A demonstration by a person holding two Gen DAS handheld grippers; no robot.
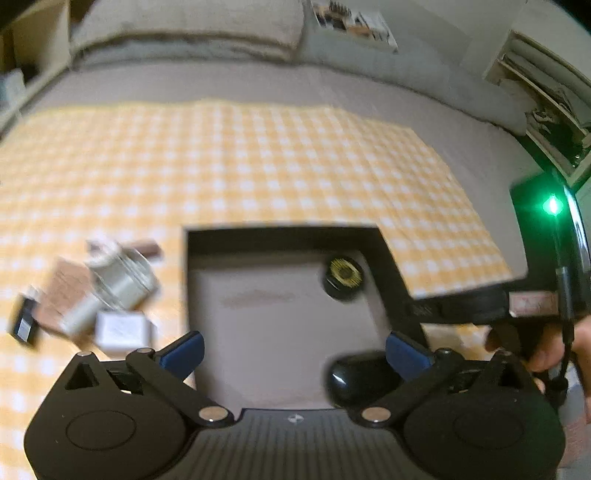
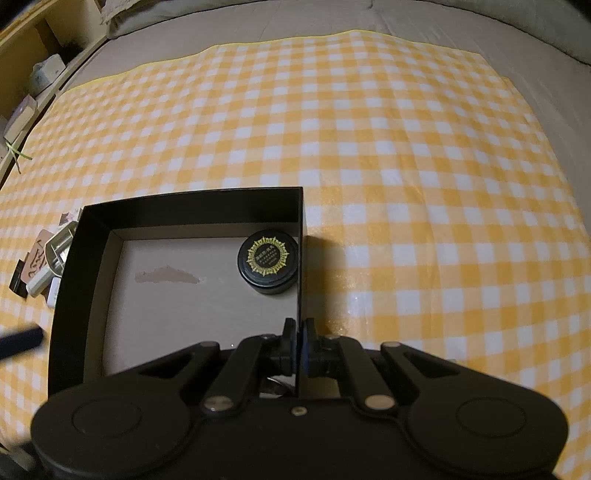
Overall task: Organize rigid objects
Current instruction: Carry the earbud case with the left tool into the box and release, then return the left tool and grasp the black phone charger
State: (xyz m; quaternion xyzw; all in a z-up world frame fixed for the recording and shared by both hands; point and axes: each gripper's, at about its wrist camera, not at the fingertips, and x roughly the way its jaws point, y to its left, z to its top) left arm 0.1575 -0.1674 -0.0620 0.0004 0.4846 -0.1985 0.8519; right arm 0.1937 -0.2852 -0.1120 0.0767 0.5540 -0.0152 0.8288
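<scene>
On a yellow-and-white checked cloth (image 2: 406,155) spread over a grey bed sheet (image 1: 461,122) sat a shallow black box (image 2: 192,201) with a pale cardboard floor, and a round black jar (image 2: 268,264) with a gold sunburst lid stood inside it, close to the far right corner. The right gripper (image 2: 298,343) had its fingers pressed together on the box's right wall near the front corner, the thin black wall pinched between the blue pads (image 2: 305,345). Seen from the left wrist camera, the left gripper (image 1: 293,349) hung above the box with its jaws spread wide and nothing between them; a glossy black rounded case (image 1: 354,376) lay in the box beneath its right finger, though I could not tell whether the pad touched it. Just outside the box's left wall lay a cluster of small things on the cloth: a clear glass jar (image 1: 122,277) on its side, a small white box (image 1: 123,330), a brown patterned card (image 1: 62,291) and a small dark packet (image 1: 24,325), all blurred in that view. At the right edge the right gripper's body showed with a green light (image 1: 553,205), and the person's hand (image 1: 546,350) was wrapped around its handle. Pillows (image 1: 192,26) lay at the head of the bed, and a wooden shelf (image 2: 33,62) ran along the left side.
</scene>
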